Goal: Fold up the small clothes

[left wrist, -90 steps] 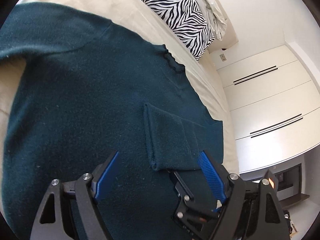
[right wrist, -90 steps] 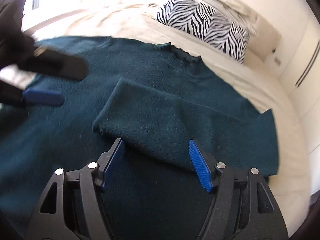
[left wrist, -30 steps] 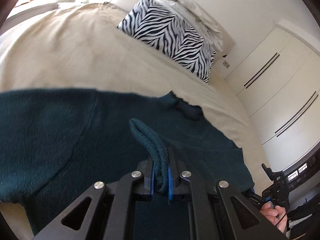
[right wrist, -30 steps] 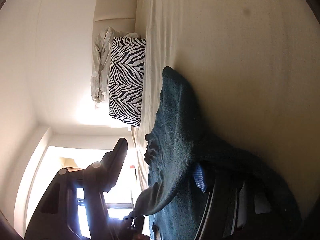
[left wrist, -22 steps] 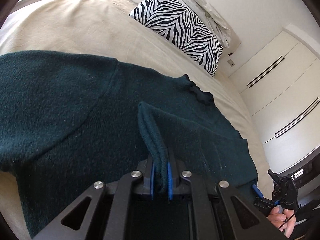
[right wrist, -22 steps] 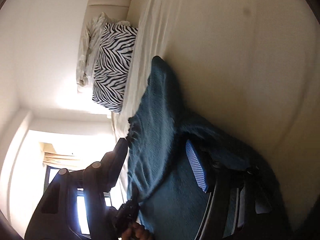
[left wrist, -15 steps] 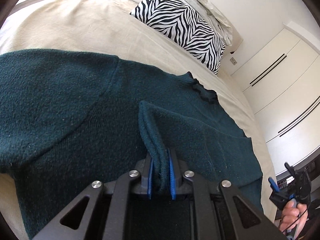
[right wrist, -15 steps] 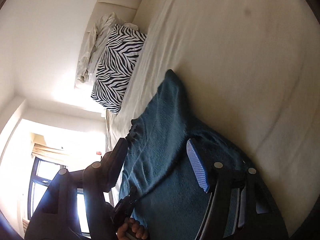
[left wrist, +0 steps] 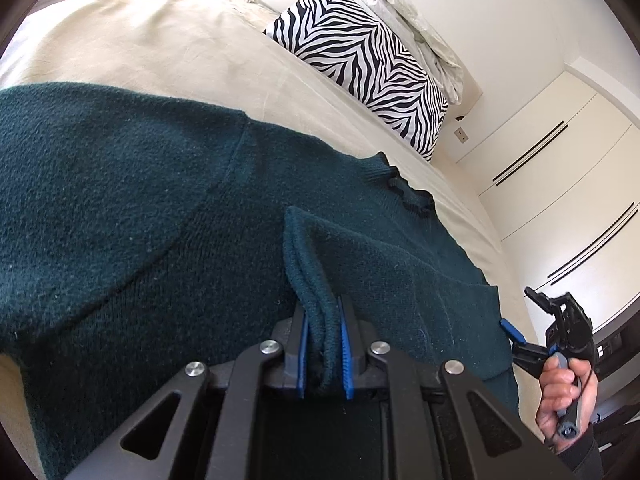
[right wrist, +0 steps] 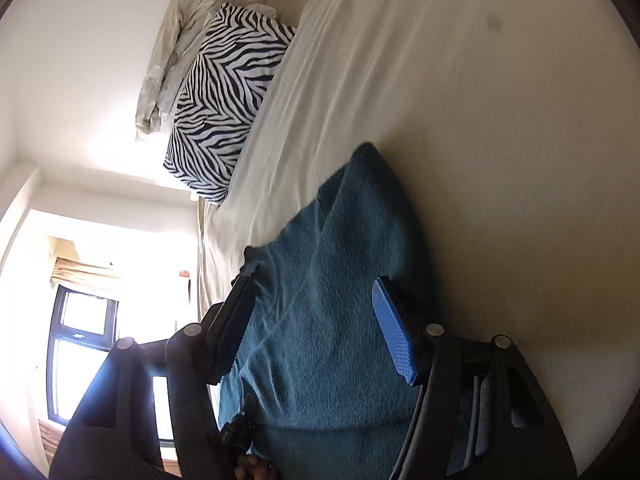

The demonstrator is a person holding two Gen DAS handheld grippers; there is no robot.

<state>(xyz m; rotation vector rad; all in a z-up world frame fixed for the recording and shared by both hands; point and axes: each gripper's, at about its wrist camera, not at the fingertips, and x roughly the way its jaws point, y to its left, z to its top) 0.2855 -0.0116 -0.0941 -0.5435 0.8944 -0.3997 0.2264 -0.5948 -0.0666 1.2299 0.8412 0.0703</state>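
A dark green sweater (left wrist: 160, 208) lies spread flat on a bed (left wrist: 168, 52) covered with a cream sheet. Its frilled neckline (left wrist: 412, 196) points toward the head of the bed, where a zebra-striped pillow (left wrist: 360, 76) leans against a crumpled pale blanket (left wrist: 416, 40).

The left gripper (left wrist: 322, 344) sits low over the middle of the sweater. Its two blue-padded fingers (left wrist: 345, 356) are pressed close together, pinching the doubled cuff of a sleeve (left wrist: 308, 272) that stands up in a narrow ridge between them. From the pinch, the sleeve runs off to the right across the sweater's body, lying folded over the chest.

The right gripper (right wrist: 316, 328) is turned on its side, so the bed appears tilted in its own view. Its fingers are spread wide apart with nothing between the pads; the blue pad (right wrist: 394, 340) and the dark finger opposite it frame the right edge of the sweater (right wrist: 328, 320), which lies just beyond them on the sheet. In the left wrist view this gripper (left wrist: 532, 328) hangs just beside the sweater's right edge, at the bedside, gripped by a hand (left wrist: 564, 396). Whether it touches the fabric cannot be told.

White wardrobe doors (left wrist: 560, 184) stand beyond the bed on the right, and a bright window (right wrist: 84, 340) shows in the right wrist view.
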